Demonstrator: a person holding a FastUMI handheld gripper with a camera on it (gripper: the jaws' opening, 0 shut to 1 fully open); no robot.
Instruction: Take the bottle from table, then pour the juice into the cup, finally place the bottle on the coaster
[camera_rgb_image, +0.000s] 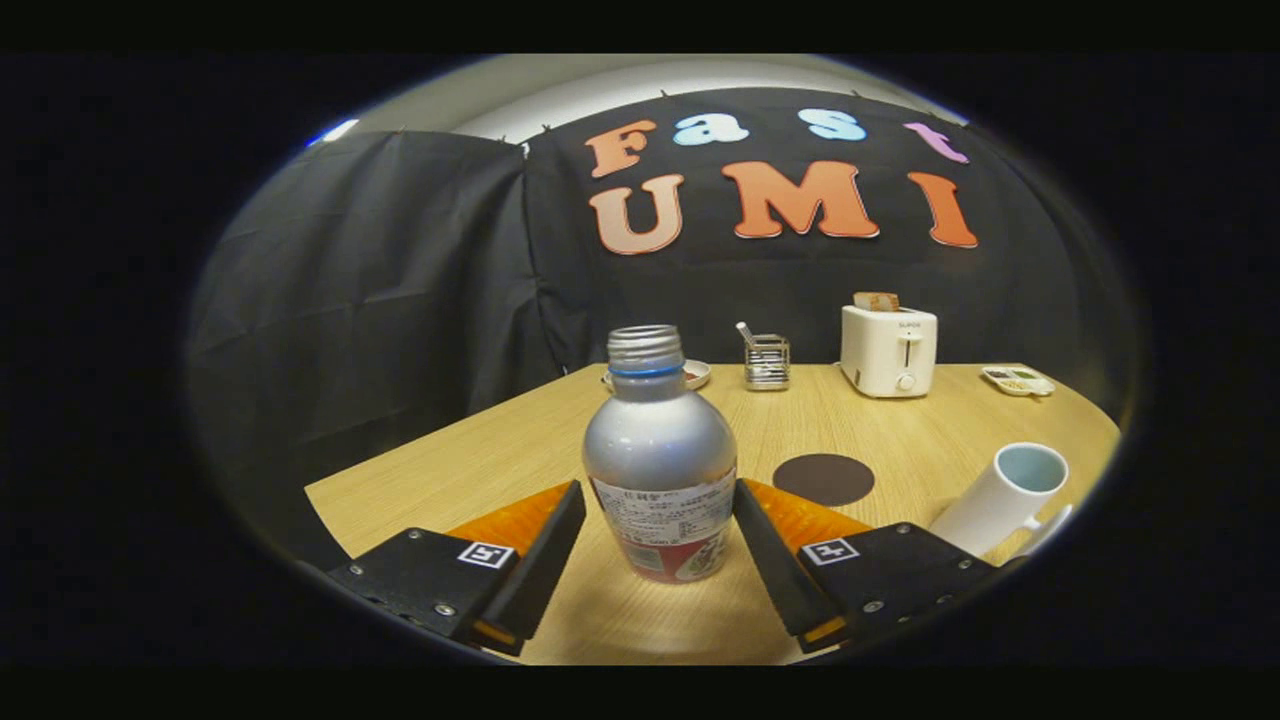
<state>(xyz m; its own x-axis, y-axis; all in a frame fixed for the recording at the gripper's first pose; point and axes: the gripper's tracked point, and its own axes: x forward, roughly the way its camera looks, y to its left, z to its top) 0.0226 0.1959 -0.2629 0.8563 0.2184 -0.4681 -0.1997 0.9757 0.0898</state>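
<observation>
A silver bottle (660, 450) with an uncapped threaded neck and a red-and-white label stands upright on the wooden table (480, 470). It sits between the fingers of my gripper (660, 488). Both fingertips rest against the bottle's sides at label height, and its base looks to be on the table. A round dark brown coaster (823, 479) lies just beyond the right finger. A white cup (1005, 495) with a pale inside lies tilted to the right of the coaster, its mouth facing up and away.
Along the table's far edge stand a white toaster (888, 350) holding a slice of bread, a small wire holder (767, 361), a plate (695, 374) partly behind the bottle, and a small tray (1017, 380) at far right. The table's left edge drops off near the left finger.
</observation>
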